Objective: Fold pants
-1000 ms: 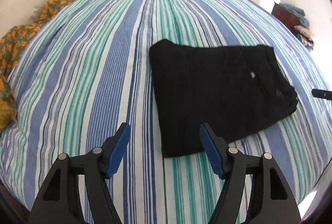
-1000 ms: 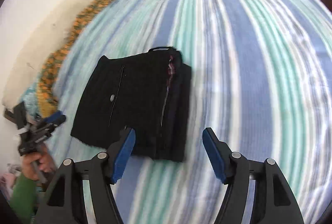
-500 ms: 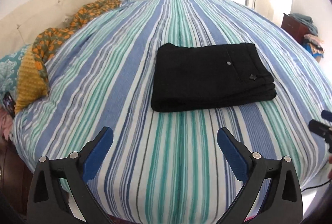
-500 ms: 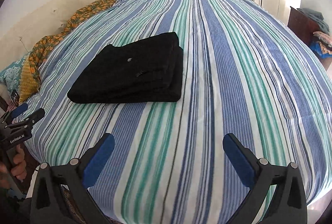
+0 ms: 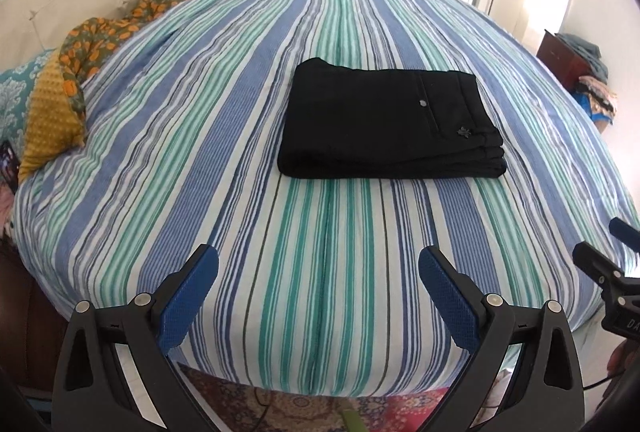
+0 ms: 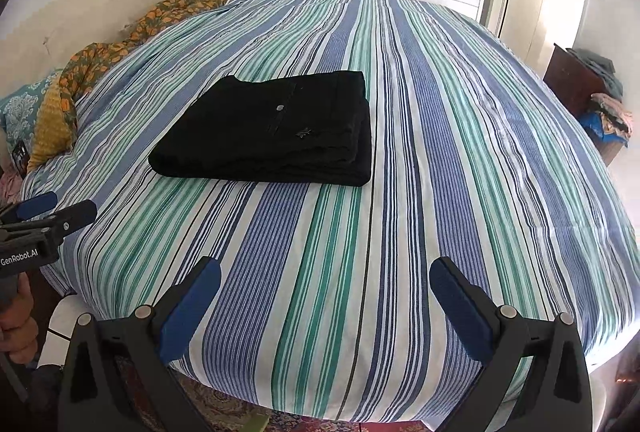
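pants [image 5: 384, 120] folded into a compact black stack at frame centre on the striped bed [image 5: 320, 272], looking finished with nothing evidently left, left gripper [image 5: 318, 292] and right gripper [image 6: 325, 302] both spread wide, empty, well apart from it at bottom.

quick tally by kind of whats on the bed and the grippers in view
folded black pants: 1
orange floral blanket: 1
yellow pillow: 1
grippers, both open: 2, left gripper and right gripper
total: 5
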Available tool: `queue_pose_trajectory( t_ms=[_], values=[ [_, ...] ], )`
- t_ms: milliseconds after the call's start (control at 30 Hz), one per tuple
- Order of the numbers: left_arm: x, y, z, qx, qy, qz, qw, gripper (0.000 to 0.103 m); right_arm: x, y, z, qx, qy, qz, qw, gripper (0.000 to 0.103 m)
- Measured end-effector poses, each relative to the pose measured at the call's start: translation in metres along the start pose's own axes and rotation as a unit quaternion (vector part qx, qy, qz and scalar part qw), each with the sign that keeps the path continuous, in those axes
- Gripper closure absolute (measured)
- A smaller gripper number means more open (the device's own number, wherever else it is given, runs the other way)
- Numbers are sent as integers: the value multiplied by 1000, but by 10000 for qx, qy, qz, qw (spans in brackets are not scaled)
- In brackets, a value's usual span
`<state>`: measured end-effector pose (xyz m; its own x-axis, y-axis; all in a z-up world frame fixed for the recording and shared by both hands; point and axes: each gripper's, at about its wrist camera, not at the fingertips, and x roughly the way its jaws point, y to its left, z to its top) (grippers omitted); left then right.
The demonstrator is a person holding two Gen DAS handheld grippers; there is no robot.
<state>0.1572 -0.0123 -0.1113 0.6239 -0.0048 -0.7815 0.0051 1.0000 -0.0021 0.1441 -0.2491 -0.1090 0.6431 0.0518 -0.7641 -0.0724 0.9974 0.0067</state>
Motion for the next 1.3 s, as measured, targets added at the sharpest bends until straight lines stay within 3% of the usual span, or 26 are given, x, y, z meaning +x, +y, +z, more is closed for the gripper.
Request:
queue_pose_trajectory(
  t_ms=[167,367,667,1300],
  values=[
    [-9,-1,-2,107,-67,221,9997,2,-12,4,1,59,-120,9,9999,0],
    [-19,-7,-8,241,-100,107,9996,2,-27,16,2,-26,-239,133,9996,0],
    [-28,-6,-7,199,-213,14,9996,2,-41,34,4,-498,-281,-175,9982,0],
    [-27,-9,-7,200,-173,-26,9996,2,-36,33,-3,-444,-185,-214,9986,0]
  ],
)
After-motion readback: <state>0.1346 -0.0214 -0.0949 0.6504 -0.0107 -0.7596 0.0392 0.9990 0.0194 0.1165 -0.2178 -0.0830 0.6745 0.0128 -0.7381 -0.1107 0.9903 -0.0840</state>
